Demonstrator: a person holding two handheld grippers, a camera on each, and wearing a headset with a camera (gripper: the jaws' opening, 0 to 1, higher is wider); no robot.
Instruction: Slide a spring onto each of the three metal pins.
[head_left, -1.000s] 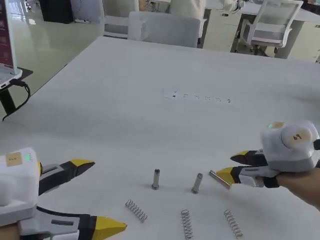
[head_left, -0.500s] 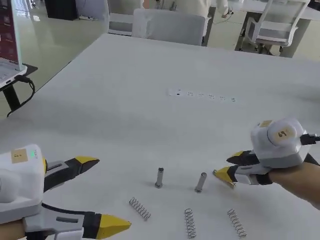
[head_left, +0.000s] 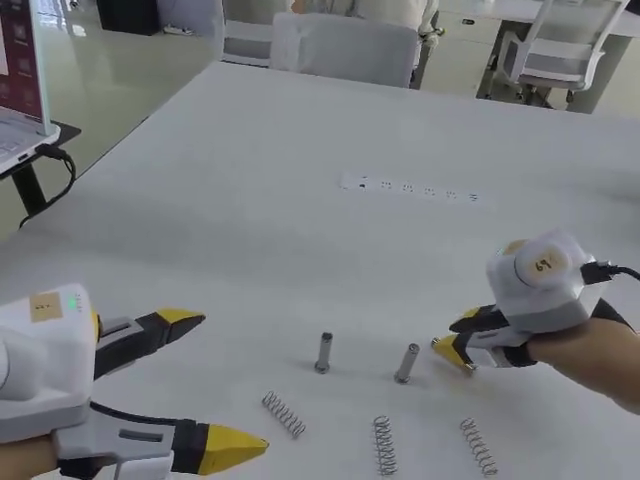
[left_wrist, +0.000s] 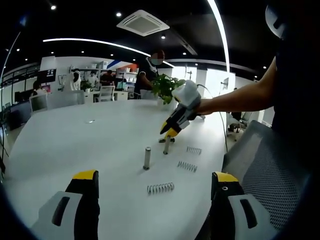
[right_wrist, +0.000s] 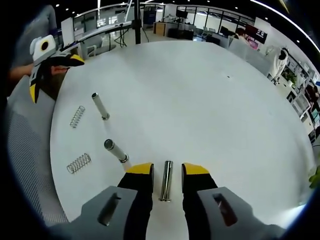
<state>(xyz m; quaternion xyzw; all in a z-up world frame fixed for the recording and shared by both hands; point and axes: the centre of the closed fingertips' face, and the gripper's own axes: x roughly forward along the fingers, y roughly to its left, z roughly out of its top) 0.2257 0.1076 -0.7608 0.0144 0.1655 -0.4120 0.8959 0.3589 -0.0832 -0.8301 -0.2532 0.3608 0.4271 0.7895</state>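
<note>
Two metal pins stand upright on the white table, one (head_left: 324, 353) left of the other (head_left: 407, 363); the right gripper view shows them too (right_wrist: 100, 105) (right_wrist: 116, 150). A third pin (right_wrist: 166, 180) lies lengthwise between the jaws of my right gripper (right_wrist: 167, 170), which is shut on it. That gripper (head_left: 450, 346) hovers low, just right of the right-hand pin. Three springs (head_left: 283, 414) (head_left: 384, 444) (head_left: 478, 446) lie in a row nearer me. My left gripper (head_left: 215, 385) stands open at the front left, away from the parts, with nothing between its jaws (left_wrist: 155, 176).
A row of sockets (head_left: 410, 188) is set in the table's middle. Office chairs (head_left: 345, 45) stand at the far edge, and a laptop (head_left: 15, 90) sits on a stand off the left side. People stand in the room behind the table in the left gripper view.
My right gripper has sunk and edged left toward the right-hand pin; the held pin no longer sticks out in the head view. The left gripper has hardly moved.
</note>
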